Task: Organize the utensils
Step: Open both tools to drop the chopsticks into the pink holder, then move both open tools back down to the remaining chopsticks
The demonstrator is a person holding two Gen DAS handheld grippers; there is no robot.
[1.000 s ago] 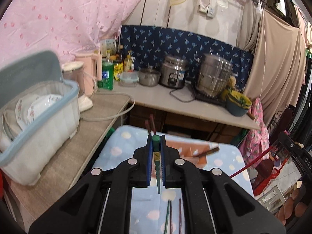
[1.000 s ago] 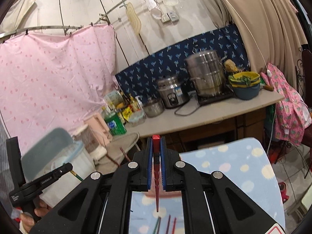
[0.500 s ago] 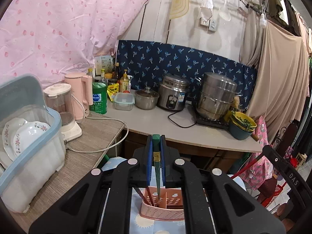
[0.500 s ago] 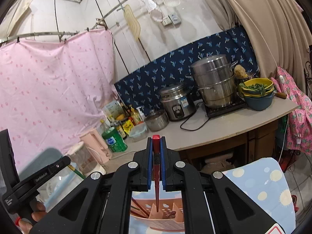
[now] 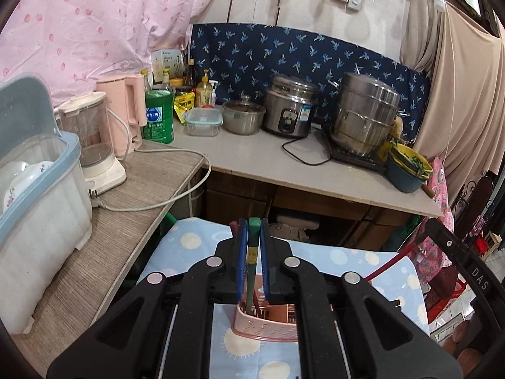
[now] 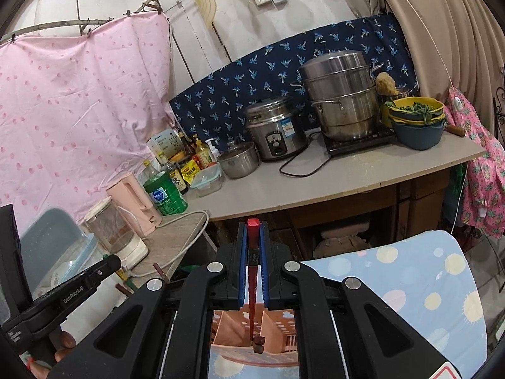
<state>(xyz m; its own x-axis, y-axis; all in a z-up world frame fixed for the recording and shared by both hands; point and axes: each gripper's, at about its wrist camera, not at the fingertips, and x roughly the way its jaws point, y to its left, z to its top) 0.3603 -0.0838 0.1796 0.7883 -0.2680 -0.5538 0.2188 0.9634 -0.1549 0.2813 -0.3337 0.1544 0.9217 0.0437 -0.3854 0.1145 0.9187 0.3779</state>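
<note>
At the left, the left gripper (image 5: 251,268) is clamped on a green chopstick (image 5: 252,252), which is held nearly upright with its lower end reaching down into the pink basket (image 5: 265,325) on the blue cloth (image 5: 186,243). A dark chopstick (image 5: 258,308) already stands in the same end of the basket. To the right, the right gripper (image 6: 252,268) is closed on a red chopstick (image 6: 252,271), whose tip hangs over a compartment between two dividers of the basket (image 6: 227,325), just above some dark chopstick ends (image 6: 258,344) lying there.

The step in hand is judged to be the dropping of both sticks into the basket. It is best done with each stick kept upright and lowered until its tip is well below the rim before the jaws are let go, so that nothing bounces out. The two grippers are close together and should be kept from knocking; the light basket could be tipped by a sideways push.

Much is hidden. The basket is largely covered by the gripper bodies in both views, so its full layout cannot be read. Whether either tip touches the basket floor cannot be told. At the far right of the left view only a slanted part of the red chopstick and the edge of the other gripper are seen.
</note>
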